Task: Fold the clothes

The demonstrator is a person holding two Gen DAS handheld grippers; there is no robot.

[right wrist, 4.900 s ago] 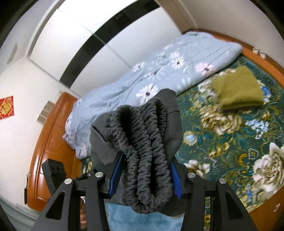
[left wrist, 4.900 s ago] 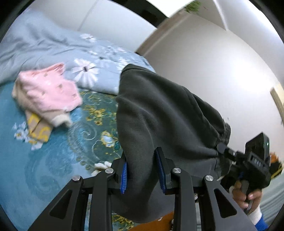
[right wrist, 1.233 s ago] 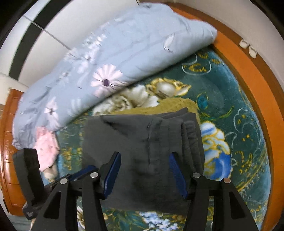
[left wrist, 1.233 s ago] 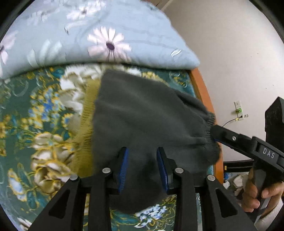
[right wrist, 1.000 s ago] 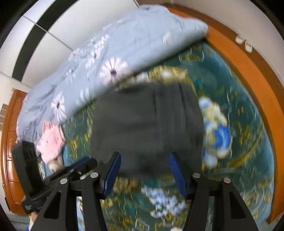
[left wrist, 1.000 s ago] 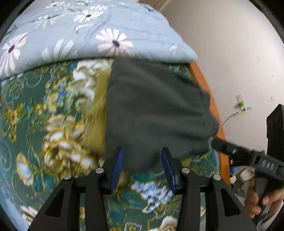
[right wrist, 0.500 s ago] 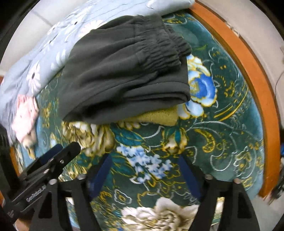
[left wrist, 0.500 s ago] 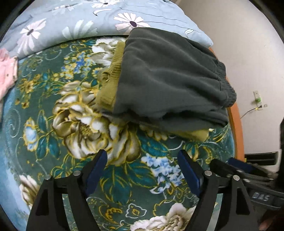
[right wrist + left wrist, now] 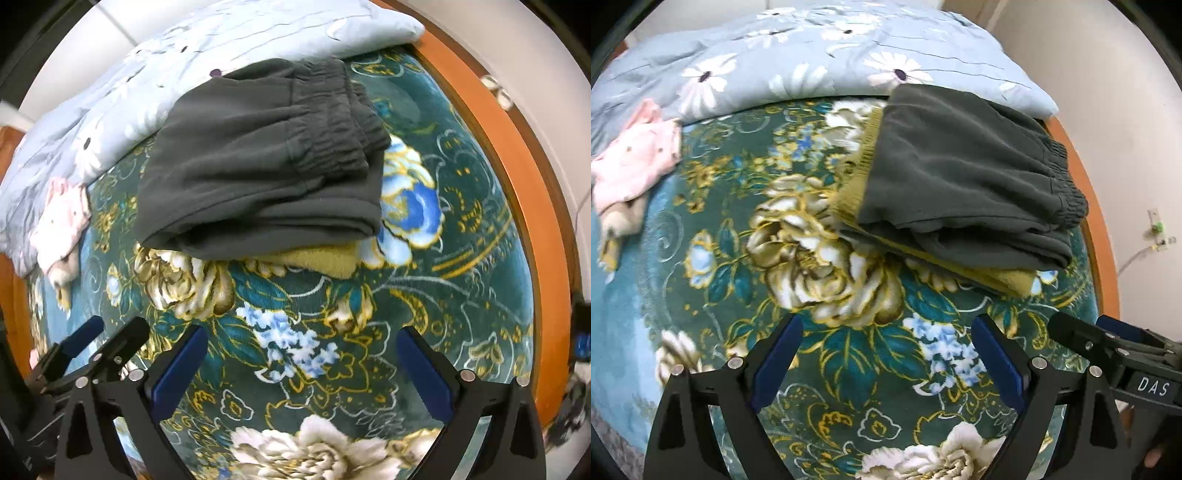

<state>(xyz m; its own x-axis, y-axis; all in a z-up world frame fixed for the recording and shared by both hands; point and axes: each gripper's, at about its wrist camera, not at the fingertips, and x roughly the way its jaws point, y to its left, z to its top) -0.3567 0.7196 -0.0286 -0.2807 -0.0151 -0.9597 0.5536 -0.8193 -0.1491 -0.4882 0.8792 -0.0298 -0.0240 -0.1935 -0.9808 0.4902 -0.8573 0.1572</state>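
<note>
Nearest, left gripper (image 9: 886, 358) and right gripper (image 9: 301, 365) side by side, pointing down at a floral blanket (image 9: 846, 343) on a bed; jaws of both still spreading, released, only blanket pattern showing between the blue pads. Beyond the fingertips, clear of both, folded dark grey trousers (image 9: 964, 173) lying flat on top of a folded olive-green garment (image 9: 1008, 278), elastic waistband toward the bed's right edge. Olive fabric peeking out along the stack's near and left sides. Stack near the orange wooden bed frame (image 9: 524, 177) at the right edge. Off toward the bed's left side, a crumpled pink garment (image 9: 635, 162). Farthest, a pale blue daisy-print quilt (image 9: 798, 62) across the far edge, touching the trousers' back.
</note>
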